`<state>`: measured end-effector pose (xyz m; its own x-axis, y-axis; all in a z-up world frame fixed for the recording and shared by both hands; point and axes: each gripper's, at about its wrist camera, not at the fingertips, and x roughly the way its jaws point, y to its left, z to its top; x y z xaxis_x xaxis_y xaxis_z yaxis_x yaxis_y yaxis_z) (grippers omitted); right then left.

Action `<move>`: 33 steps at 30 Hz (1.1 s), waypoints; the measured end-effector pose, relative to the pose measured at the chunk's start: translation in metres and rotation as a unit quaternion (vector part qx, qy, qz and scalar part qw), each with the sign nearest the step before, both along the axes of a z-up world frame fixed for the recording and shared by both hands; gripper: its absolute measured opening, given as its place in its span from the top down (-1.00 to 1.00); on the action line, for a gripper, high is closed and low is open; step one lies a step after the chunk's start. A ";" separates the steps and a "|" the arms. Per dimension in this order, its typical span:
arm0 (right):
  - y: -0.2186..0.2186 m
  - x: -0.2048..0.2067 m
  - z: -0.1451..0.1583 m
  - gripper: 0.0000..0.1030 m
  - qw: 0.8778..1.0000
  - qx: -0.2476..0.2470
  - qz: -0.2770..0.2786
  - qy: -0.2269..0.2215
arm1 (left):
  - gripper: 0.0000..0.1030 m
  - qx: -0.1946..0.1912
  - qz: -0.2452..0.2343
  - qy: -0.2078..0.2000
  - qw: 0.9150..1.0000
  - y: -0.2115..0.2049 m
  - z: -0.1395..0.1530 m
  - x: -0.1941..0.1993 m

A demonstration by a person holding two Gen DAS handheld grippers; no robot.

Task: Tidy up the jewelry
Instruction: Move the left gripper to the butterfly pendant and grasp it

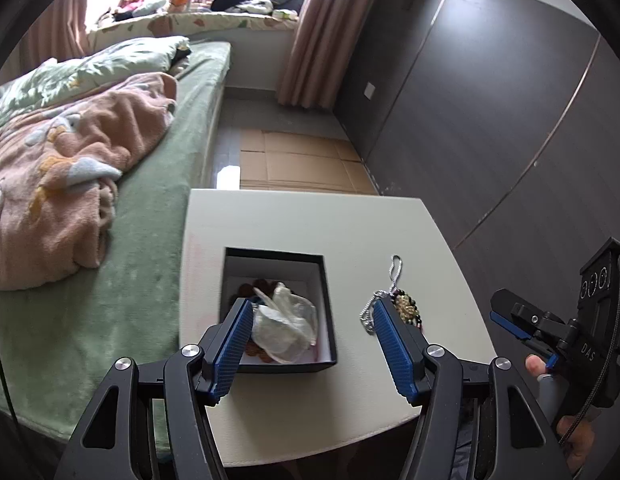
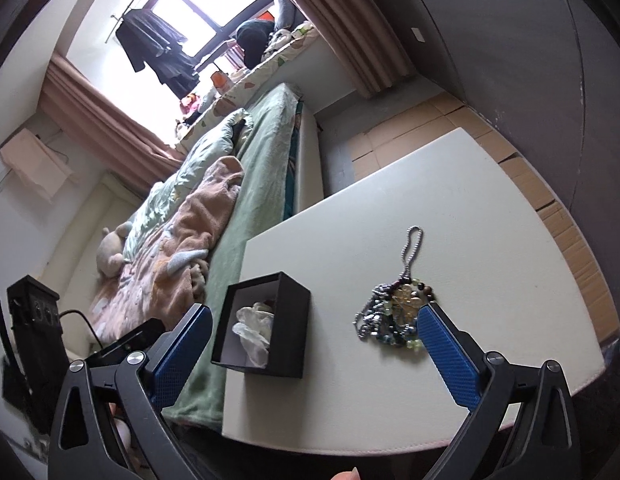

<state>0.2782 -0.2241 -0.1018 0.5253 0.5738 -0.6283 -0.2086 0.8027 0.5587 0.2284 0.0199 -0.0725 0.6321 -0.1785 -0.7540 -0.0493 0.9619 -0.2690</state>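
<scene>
A white table (image 1: pixel 310 220) stands beside a bed with a green cover (image 1: pixel 158 208) and a pink blanket (image 1: pixel 70 168). On the table's left part sits an open black box (image 1: pixel 329 300) with a pale lining; it holds a crumpled, translucent white bag or wrapping (image 1: pixel 288 328) lying over several reddish-brown round pieces (image 1: pixel 256 286), only partly visible beneath it. In the right wrist view the same box shows its dark outer wall and the white wrapping inside. To the right of the box, apart from it and directly on the tabletop, lies the jewelry pile (image 2: pixel 393 316): a tangle of dark and pale green beads around a golden ornament, with a silver ball chain (image 2: pixel 409 252) running away from it toward the table's far side. The left gripper (image 1: pixel 310 312) has its blue-padded fingers (image 1: pixel 234 344) spread partway, nothing pinched between them; its left finger appears over the near left corner of the box and its right finger tip appears at the left edge of the pile, though contact cannot be judged. The right gripper (image 2: pixel 313 320) stands fully spread and empty, its right finger (image 2: pixel 449 356) lying just beside the pile's right edge and its left finger out past the table's left edge, over the bed. Cardboard sheets (image 1: pixel 302 160) cover the floor beyond the table, along a dark wall (image 1: pixel 489 120).
</scene>
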 end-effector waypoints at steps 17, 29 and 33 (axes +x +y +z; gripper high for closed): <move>-0.075 0.015 -0.040 -0.68 0.998 0.037 -0.032 0.026 | 0.15 0.015 -0.081 0.072 0.994 -0.100 -0.038 0.047; -0.100 0.030 -0.060 -0.47 0.995 0.067 -0.046 0.056 | 0.53 0.020 -0.080 0.139 0.987 -0.135 -0.080 0.082; -0.111 0.032 -0.064 -0.39 0.994 0.071 -0.058 0.064 | 0.58 0.025 -0.072 0.153 0.985 -0.140 -0.095 0.088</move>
